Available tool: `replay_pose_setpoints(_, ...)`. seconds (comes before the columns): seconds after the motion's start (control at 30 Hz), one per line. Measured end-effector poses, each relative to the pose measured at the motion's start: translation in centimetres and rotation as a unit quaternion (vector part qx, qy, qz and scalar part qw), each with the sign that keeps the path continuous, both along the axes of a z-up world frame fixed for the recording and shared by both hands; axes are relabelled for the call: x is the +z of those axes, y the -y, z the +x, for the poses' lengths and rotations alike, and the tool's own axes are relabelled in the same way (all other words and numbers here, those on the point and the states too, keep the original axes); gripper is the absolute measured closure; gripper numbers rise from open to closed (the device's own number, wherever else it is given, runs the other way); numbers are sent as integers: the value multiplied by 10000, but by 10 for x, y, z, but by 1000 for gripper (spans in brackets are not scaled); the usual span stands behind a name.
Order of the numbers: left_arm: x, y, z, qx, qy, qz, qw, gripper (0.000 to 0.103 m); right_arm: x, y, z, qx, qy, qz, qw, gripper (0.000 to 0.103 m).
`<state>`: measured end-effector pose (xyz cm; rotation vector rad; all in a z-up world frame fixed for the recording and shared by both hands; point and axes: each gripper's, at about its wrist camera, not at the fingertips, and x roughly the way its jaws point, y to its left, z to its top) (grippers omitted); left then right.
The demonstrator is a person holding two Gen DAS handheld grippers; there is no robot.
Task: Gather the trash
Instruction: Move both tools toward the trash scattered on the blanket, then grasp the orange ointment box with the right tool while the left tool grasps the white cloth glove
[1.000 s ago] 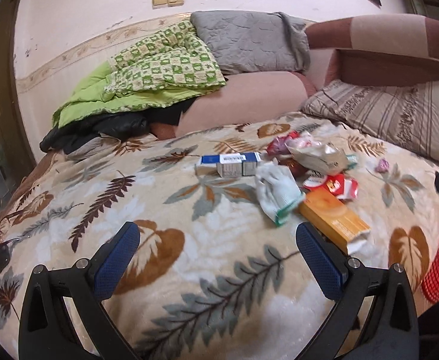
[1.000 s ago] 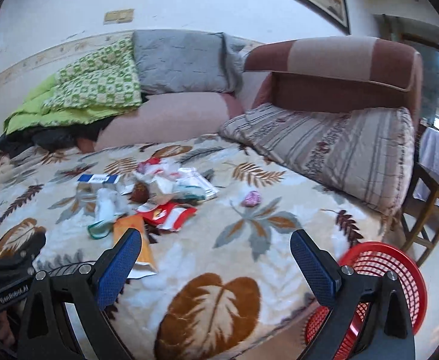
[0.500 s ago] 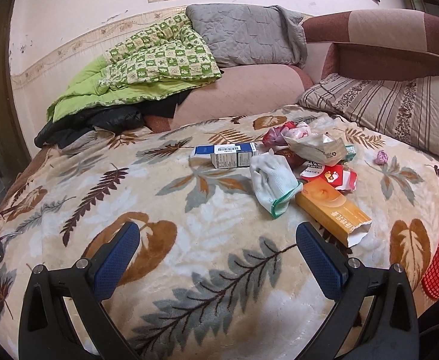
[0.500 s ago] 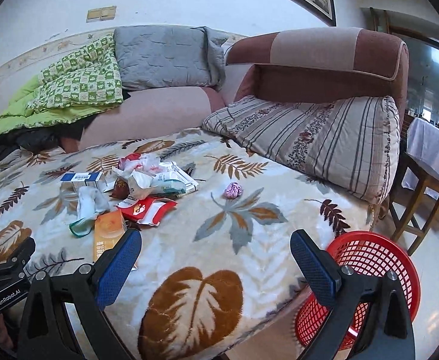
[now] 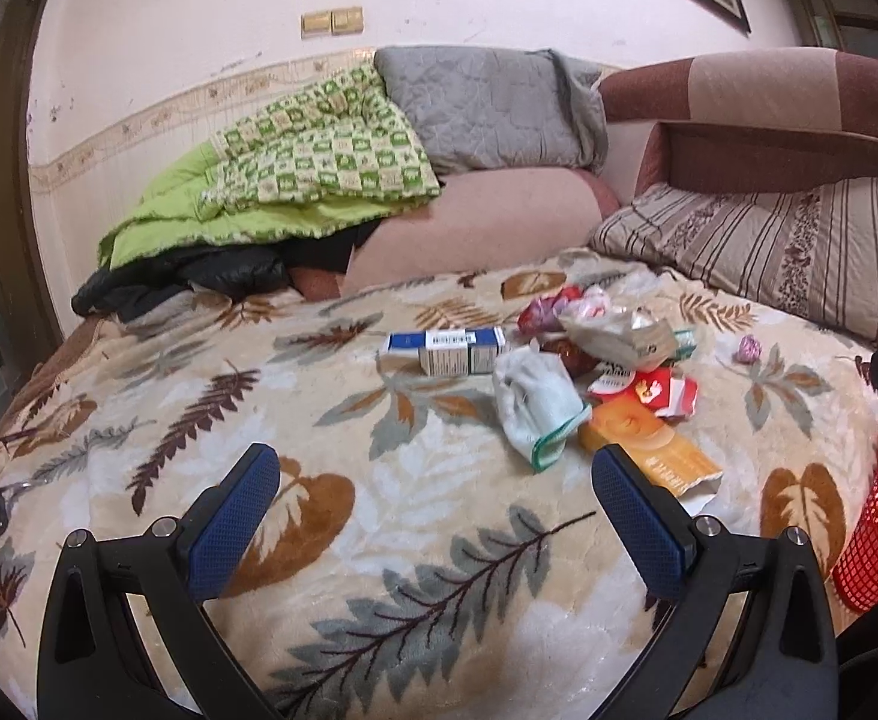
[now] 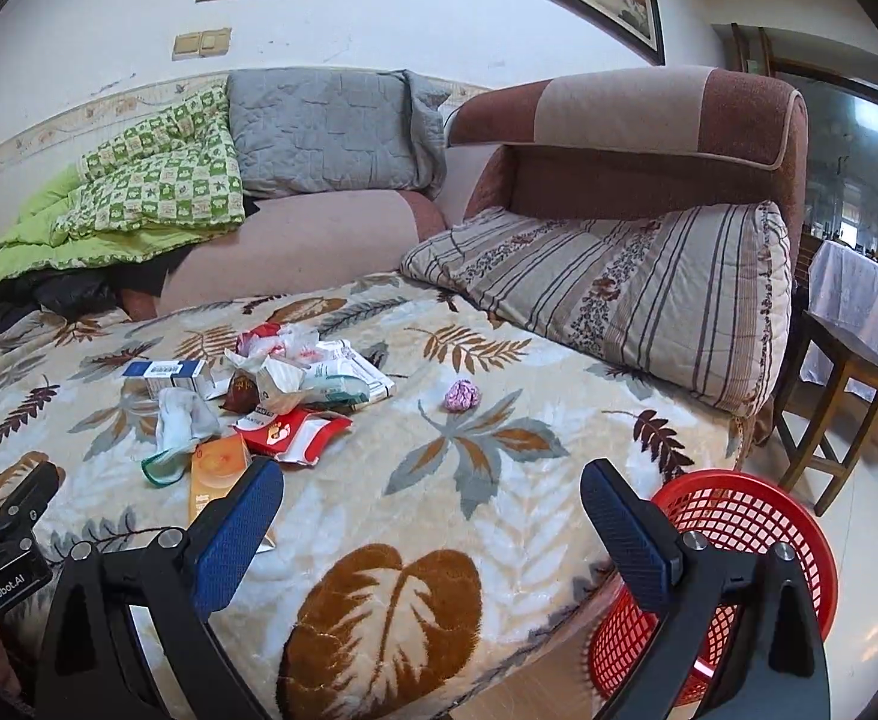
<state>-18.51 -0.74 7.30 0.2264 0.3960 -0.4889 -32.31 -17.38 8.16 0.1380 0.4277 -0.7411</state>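
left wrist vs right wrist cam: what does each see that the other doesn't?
Left wrist only: a pair of glasses and a dark flat thing at the blanket's left edge, plus the left gripper, open and empty.

Right wrist only: the whole red basket on the floor beside the bed, a wooden stool, a table under a white cloth, and the right gripper, open and empty.

Both: the trash pile with the orange box, the blue and white box, the purple wad, and the striped pillow.

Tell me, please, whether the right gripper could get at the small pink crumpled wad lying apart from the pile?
Probably yes: the right gripper is open, and only bare blanket lies between it and the wad.
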Motion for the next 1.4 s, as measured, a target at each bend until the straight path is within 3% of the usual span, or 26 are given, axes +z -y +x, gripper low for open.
replay_pose_setpoints(0.47,22,-15,-14,-70,6,-358,9993,0,17,-18,-11,115,204,61,9997,2)
replay_pose_setpoints(0.63,27,-15,-21,-148,112,-342,9992,0,20,-21,-8,149,173,53,9997,2)
replay_pose_setpoints(1.0,24,-14,-14,-102,-111,-318,9994,0,15,-18,-3,278,60,222,9993,2)
replay_pose_setpoints(1.17,13,-13,10,-26,-721,-193,9972,0,4,-13,16,937,-237,736,9926,2)
replay_pose_setpoints(1.27,1,-12,30,3,-1174,-5,9931,0,-6,-7,36,1324,-463,1230,9824,2)
replay_pose_setpoints(1.4,-10,-20,48,179,-1535,-103,9879,0,-19,-8,76,1763,-835,1527,9688,5)
